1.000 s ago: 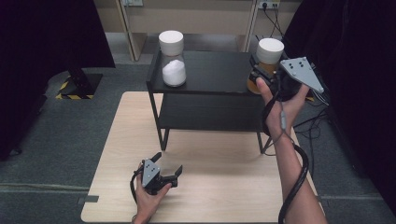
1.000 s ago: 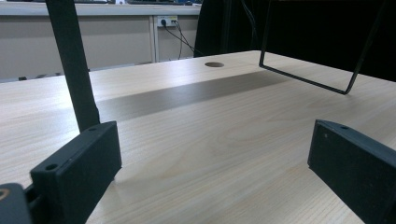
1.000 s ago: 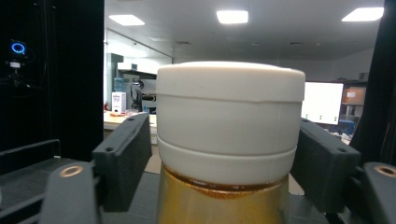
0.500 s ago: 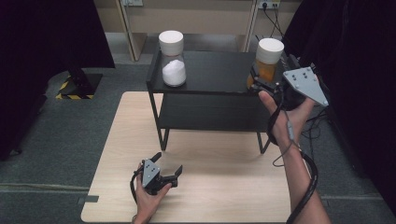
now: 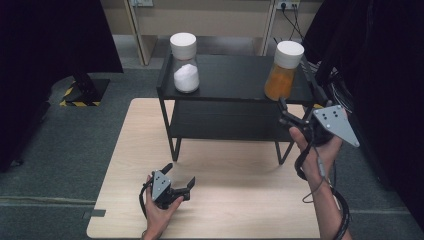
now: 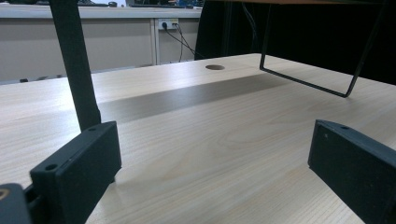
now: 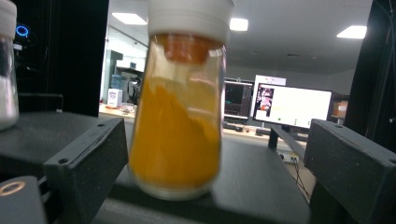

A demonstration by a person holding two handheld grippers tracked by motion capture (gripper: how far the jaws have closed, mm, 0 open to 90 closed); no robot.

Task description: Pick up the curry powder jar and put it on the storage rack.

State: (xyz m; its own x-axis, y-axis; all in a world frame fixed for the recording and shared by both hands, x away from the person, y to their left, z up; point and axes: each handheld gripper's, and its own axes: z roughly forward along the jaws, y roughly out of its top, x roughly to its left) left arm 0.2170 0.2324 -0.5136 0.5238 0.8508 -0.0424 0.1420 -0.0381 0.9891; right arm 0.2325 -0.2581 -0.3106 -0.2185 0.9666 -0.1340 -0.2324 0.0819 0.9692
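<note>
A jar of orange powder with a white lid stands upright on the right end of the black shelf's top. My right gripper hangs just in front of it and below the shelf top. Its jaws have just been opening. They stand open, with the orange jar ahead of the pads and apart from them. A jar of white powder stands at the left end of the top. My left gripper rests open on the wooden table with nothing between its jaws.
The black shelf has a lower board and thin legs; one leg rises just beyond my left gripper. A round hole is in the table top. Dark curtains hang on both sides, and the grey floor lies around the table.
My right gripper has let go of the orange jar, drawn back from it toward the table's near side, and sunk. The jar stays standing on the shelf. My left gripper has not moved.
</note>
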